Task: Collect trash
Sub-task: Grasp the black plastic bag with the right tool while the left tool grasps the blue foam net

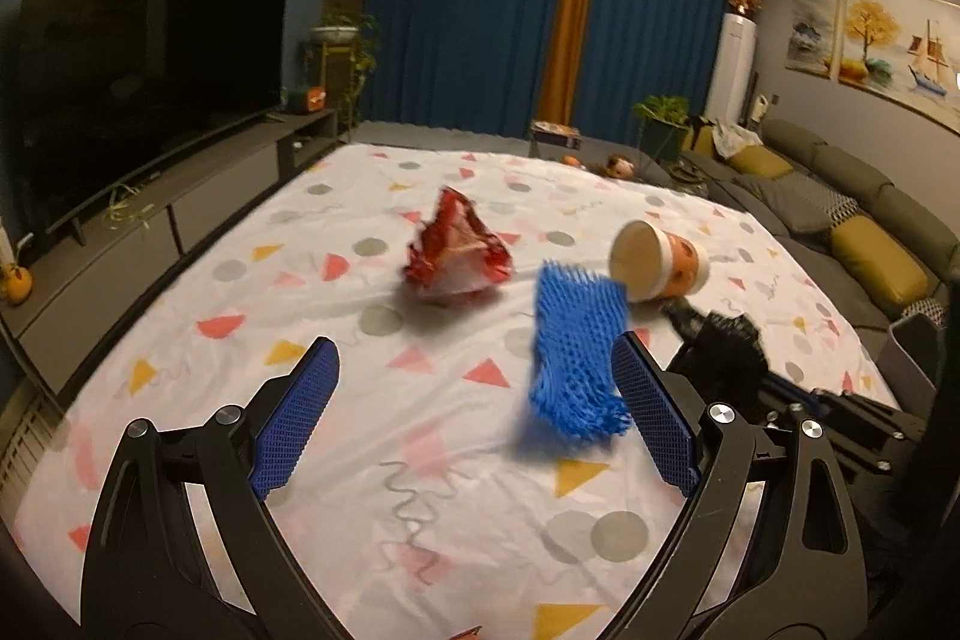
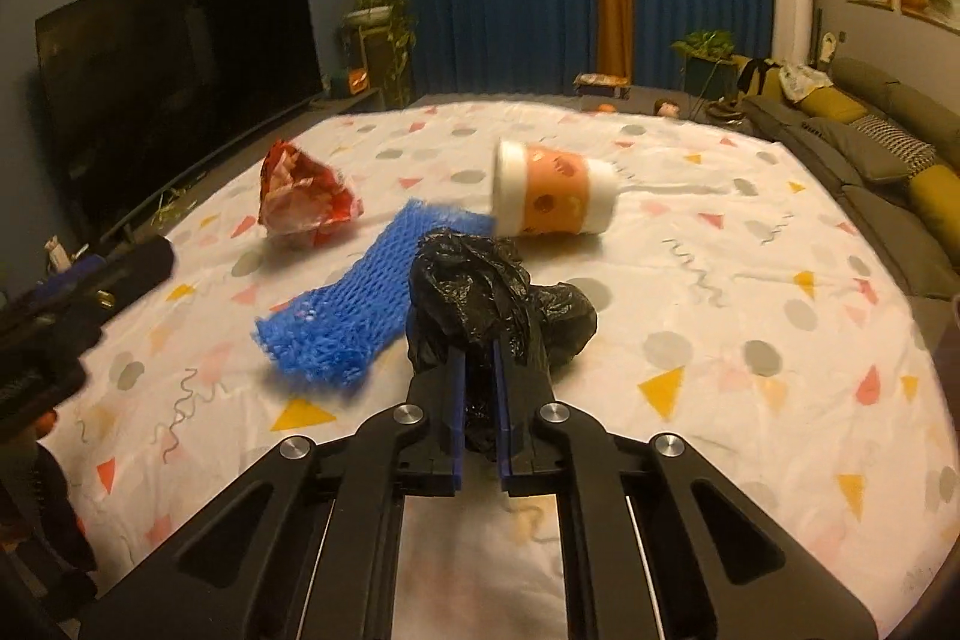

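On the patterned tablecloth lie a crumpled red wrapper, a blue foam net and an orange paper cup on its side. My left gripper is open above the cloth; the blue net lies just inside its right finger. My right gripper is shut on a crumpled black plastic bag, which also shows in the left wrist view. The right wrist view shows the wrapper, the net and the cup beyond the bag.
A TV on a low cabinet stands left of the table. A grey sofa with yellow cushions runs along the right. Blue curtains and plants are at the back. The left gripper's body is at the left edge.
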`<move>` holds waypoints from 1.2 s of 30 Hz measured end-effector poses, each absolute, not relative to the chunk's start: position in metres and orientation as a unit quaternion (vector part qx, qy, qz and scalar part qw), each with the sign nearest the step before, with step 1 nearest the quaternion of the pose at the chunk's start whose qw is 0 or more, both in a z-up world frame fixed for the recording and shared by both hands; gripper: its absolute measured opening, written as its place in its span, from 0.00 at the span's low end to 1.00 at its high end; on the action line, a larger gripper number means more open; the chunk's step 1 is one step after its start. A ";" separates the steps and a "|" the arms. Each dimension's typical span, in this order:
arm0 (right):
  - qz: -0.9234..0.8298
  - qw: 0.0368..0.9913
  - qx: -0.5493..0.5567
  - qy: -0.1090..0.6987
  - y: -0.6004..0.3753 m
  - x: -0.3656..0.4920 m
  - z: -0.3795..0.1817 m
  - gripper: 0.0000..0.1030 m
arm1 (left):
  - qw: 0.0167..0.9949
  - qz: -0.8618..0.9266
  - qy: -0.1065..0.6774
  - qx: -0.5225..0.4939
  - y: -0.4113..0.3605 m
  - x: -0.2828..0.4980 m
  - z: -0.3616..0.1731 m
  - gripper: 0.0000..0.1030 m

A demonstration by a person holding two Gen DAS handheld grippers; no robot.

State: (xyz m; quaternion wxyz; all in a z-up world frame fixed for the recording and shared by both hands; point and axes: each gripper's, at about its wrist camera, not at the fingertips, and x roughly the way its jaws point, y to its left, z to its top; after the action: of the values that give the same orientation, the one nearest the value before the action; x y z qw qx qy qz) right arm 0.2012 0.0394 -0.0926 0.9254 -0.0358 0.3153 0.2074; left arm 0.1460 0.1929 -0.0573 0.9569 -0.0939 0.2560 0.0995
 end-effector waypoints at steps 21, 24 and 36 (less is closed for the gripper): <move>0.156 0.953 0.026 0.259 -0.048 0.165 -0.053 0.09 | 0.920 0.047 0.380 -0.090 0.160 0.239 -0.107 0.74; 0.154 0.953 0.027 0.259 -0.049 0.165 -0.052 0.09 | 0.911 0.049 0.401 -0.082 0.159 0.247 -0.114 0.65; 0.149 0.953 0.028 0.261 -0.055 0.157 -0.050 0.09 | 0.906 0.034 0.416 -0.068 0.151 0.251 -0.120 0.07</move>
State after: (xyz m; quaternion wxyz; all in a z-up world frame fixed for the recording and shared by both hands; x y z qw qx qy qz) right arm 0.1569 -0.0551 -0.0503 0.9535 0.0276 0.2608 0.1488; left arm 0.2515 0.1506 -0.1196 0.9061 -0.0679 0.4163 0.0335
